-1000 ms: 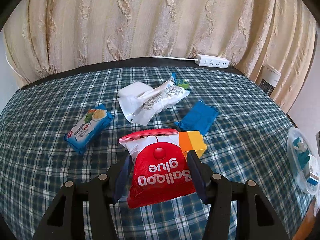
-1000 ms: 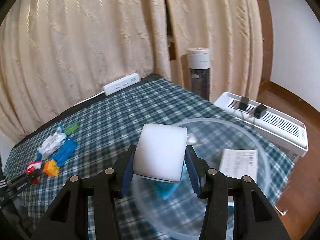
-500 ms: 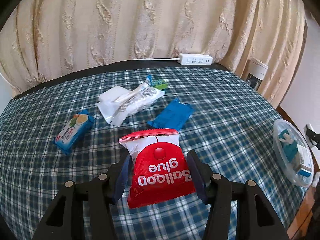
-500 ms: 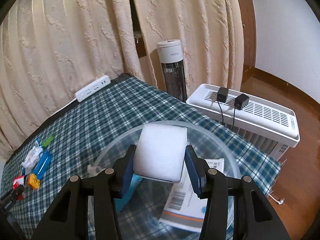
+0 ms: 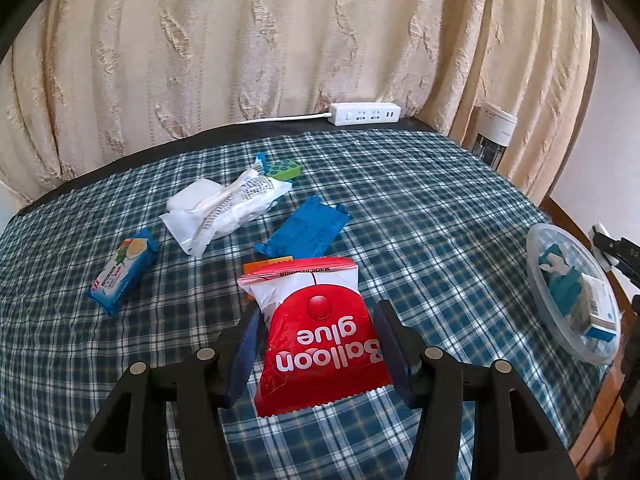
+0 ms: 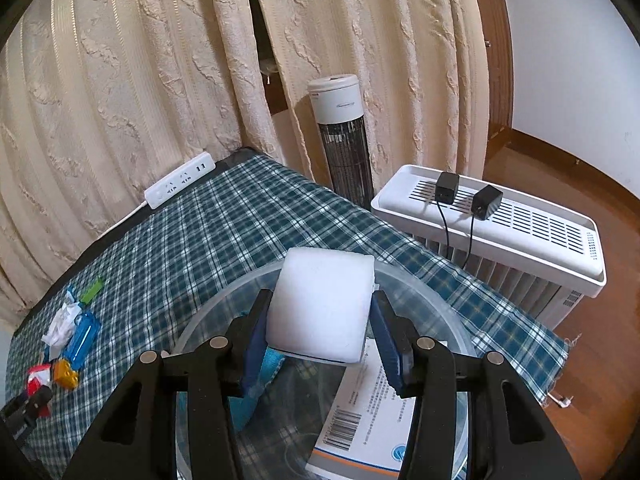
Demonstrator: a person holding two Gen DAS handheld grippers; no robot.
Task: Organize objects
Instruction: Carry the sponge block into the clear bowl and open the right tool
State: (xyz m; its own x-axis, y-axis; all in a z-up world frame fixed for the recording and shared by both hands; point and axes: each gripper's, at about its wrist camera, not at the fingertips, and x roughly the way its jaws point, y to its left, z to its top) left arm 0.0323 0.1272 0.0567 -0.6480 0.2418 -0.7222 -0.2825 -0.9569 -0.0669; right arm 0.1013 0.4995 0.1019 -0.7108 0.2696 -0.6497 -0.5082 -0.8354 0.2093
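My left gripper [image 5: 316, 340] is shut on a red and white "Balloon glue" packet [image 5: 316, 332], held above the plaid tablecloth [image 5: 420, 208]. Behind the packet an orange block [image 5: 266, 265] peeks out. My right gripper [image 6: 320, 328] is shut on a white rectangular pad [image 6: 322, 310], held over a clear round plastic bowl [image 6: 424, 292]. In the bowl lie a white box with a barcode [image 6: 360, 412] and a teal cloth [image 6: 272, 364]. The same bowl [image 5: 538, 280] shows at the table's right edge in the left wrist view.
On the cloth lie a blue wrapper [image 5: 304, 228], a blue biscuit pack [image 5: 122, 272], white crumpled bags [image 5: 224, 208] and a green block [image 5: 284, 170]. A white power strip [image 5: 364, 114] sits at the far edge. A tower fan [image 6: 344, 140] and white heater [image 6: 492, 220] stand beside the table.
The left gripper has carried the packet right and slightly up, away from the orange block. The right gripper has moved the white pad from the bowl's near rim to over its inside.
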